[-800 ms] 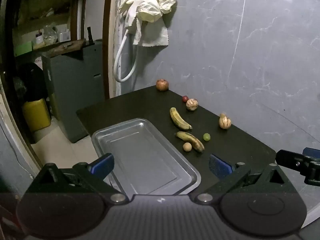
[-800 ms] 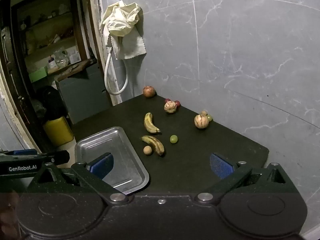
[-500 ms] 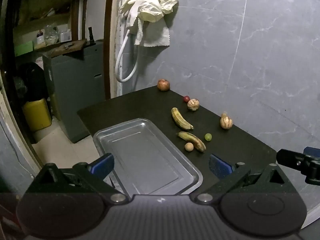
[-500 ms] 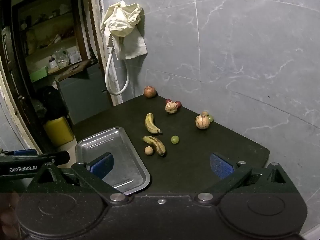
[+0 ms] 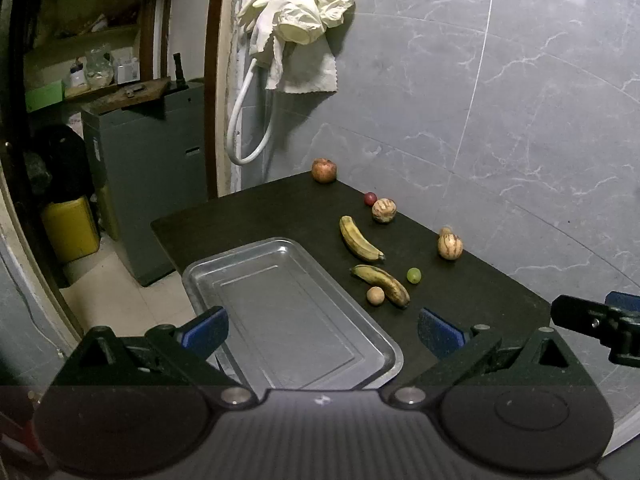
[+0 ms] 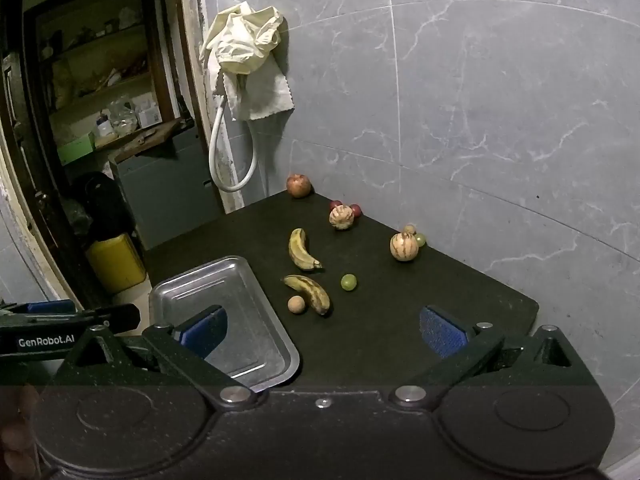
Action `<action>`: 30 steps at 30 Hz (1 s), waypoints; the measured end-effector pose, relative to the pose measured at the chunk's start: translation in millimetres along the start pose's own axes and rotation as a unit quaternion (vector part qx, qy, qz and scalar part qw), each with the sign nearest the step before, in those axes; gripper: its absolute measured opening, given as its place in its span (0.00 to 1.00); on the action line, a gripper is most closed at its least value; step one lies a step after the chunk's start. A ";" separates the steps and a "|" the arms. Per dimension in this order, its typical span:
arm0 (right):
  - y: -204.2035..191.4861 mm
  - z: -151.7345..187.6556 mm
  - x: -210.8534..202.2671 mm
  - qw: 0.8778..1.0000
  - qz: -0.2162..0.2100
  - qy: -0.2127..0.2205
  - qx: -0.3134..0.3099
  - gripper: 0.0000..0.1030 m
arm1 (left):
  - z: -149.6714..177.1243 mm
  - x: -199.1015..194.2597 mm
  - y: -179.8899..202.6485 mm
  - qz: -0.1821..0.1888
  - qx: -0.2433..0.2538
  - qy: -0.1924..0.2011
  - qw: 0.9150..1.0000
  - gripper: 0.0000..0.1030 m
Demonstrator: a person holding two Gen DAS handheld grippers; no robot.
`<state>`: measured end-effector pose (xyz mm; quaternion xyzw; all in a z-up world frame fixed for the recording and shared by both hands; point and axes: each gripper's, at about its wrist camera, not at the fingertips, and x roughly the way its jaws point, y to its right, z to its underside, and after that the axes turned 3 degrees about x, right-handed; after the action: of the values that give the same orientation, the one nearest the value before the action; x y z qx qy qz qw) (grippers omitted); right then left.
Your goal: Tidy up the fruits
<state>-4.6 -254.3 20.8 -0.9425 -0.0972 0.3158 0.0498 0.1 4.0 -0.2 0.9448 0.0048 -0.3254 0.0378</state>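
Two bananas (image 5: 361,238) (image 5: 382,283) lie on the worktop (image 5: 256,216) ahead of both hand-held grippers, with small round fruits around them and an apple (image 5: 324,170) farthest off. Left hand-held gripper (image 5: 322,326) hangs wide open above the tray (image 5: 240,258), gripping nothing; right hand-held gripper (image 6: 323,326) is equally wide and bare, tray under its left finger.

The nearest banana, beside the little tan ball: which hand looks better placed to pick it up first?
Probably the right. Seen along the right gripper, the nearest banana lies almost straight ahead between its open fingers. The left gripper faces the tray, with that banana off to one side.
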 end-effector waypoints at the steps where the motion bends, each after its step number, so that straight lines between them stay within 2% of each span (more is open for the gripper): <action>1: -0.5 -0.7 -1.0 1.000 0.000 0.000 0.000 0.99 | 0.1 0.2 -0.4 0.000 0.000 -0.001 1.000 1.00; 30: -9.6 -6.2 2.9 1.000 0.000 0.000 -0.005 0.99 | 1.9 8.5 0.0 0.000 -0.003 -0.004 1.000 1.00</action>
<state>0.0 -244.4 25.5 -0.9426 -0.0990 0.3157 0.0453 5.6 3.7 -7.0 0.9433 0.0054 -0.3293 0.0408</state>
